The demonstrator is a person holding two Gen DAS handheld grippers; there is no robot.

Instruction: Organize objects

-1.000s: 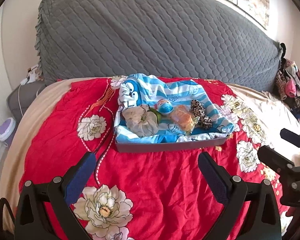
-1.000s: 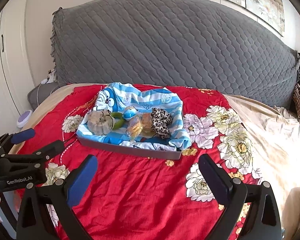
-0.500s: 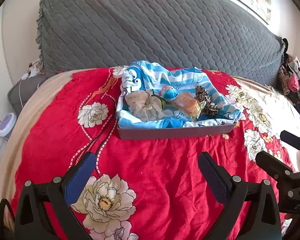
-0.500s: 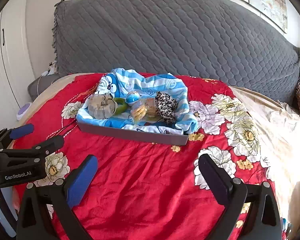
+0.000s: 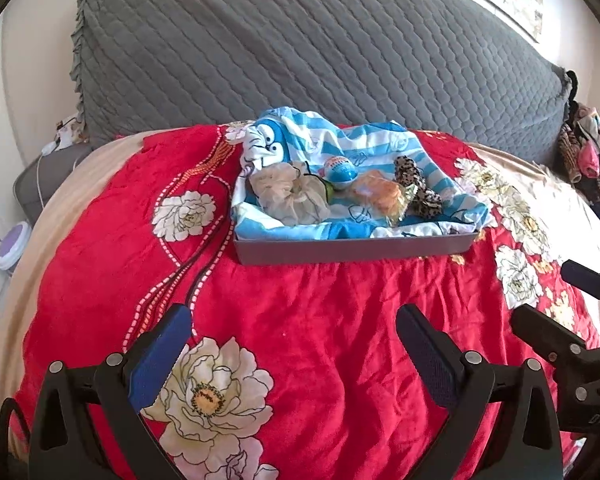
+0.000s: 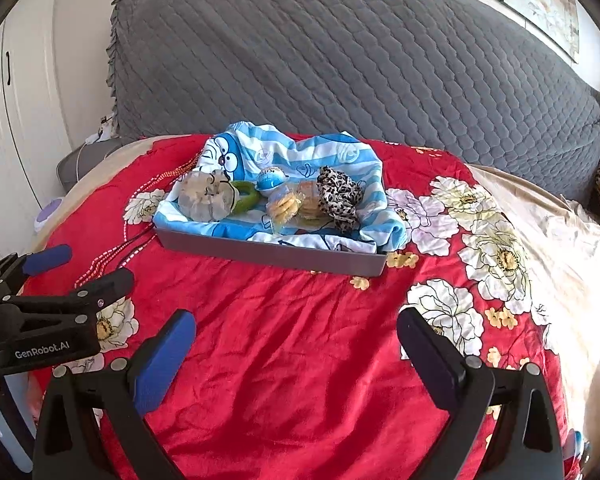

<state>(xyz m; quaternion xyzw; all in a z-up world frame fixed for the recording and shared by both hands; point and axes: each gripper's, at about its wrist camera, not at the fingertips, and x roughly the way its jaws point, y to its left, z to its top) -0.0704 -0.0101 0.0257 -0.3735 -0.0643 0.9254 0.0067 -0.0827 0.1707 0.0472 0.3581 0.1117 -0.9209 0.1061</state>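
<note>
Both claws gape wide and hold nothing: the left gripper (image 5: 292,328) and right gripper (image 6: 296,334) hover at the bottom of their frames over the red floral bedspread (image 5: 300,320). Ahead, at frame centre, sits the shallow grey rectangular tray (image 5: 356,249) lined with a blue-and-white striped cartoon cloth (image 5: 360,144), its long axis running across both views. The leopard-print fabric scrunchie (image 6: 337,197) lies toward the tray's right end, likely nearer the right claw; the cream gauzy scrunchie (image 5: 290,196) nearer the left.
</note>
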